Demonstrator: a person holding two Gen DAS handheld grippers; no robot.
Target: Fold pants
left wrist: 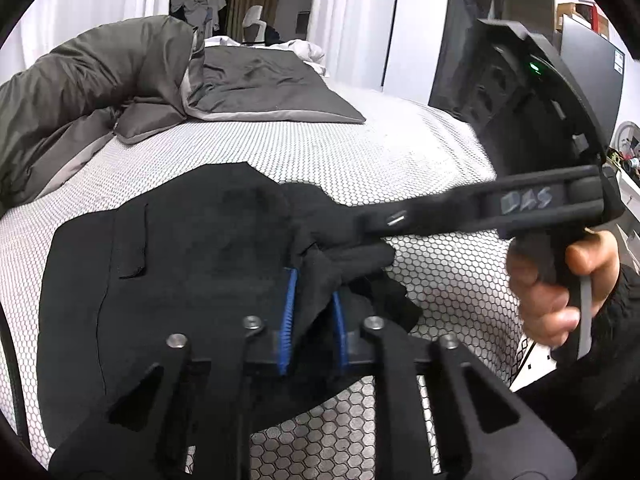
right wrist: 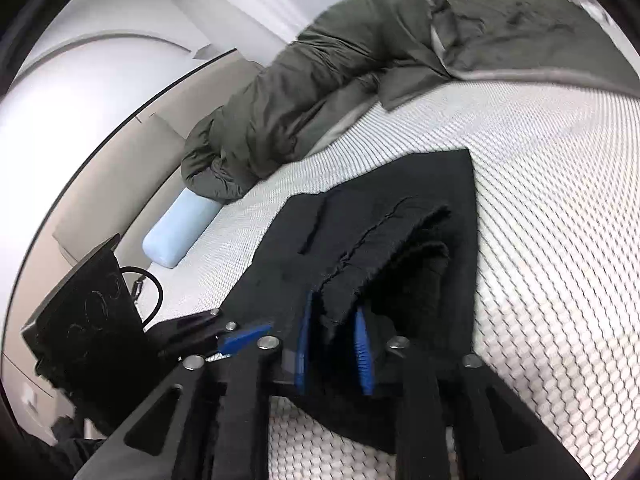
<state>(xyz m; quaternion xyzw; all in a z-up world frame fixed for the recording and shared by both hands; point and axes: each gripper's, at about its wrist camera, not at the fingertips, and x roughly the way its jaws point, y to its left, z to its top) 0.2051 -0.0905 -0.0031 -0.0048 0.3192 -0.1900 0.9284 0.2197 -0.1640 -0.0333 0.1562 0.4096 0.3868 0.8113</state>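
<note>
While the black pants [left wrist: 168, 264] lie on the bed [left wrist: 360, 160] with its white honeycomb cover, both grippers hold a part of them. Left gripper [left wrist: 314, 316]: its jaws stand narrow, and a bunched fold of the black cloth sits between the blue pads [left wrist: 291, 312], pressed by them. Ahead of these jaws the flat part of the pants spreads out, with a pocket seam to the left side.

Right gripper [right wrist: 332, 344]: its jaws are narrow also, closed on a thick edge of the pants (several layers, with a rough hem that rises just ahead of the pads). In the left wrist view this same gripper comes in from the right side, held by a hand [left wrist: 560, 280], and its tips reach the cloth just ahead of the left jaws.

Far ahead of both jaws a dark grey duvet [left wrist: 88, 92] lies in a heap on the bed, well apart from the pants. A light blue pillow [right wrist: 180, 232] lies to the left, near the duvet.
</note>
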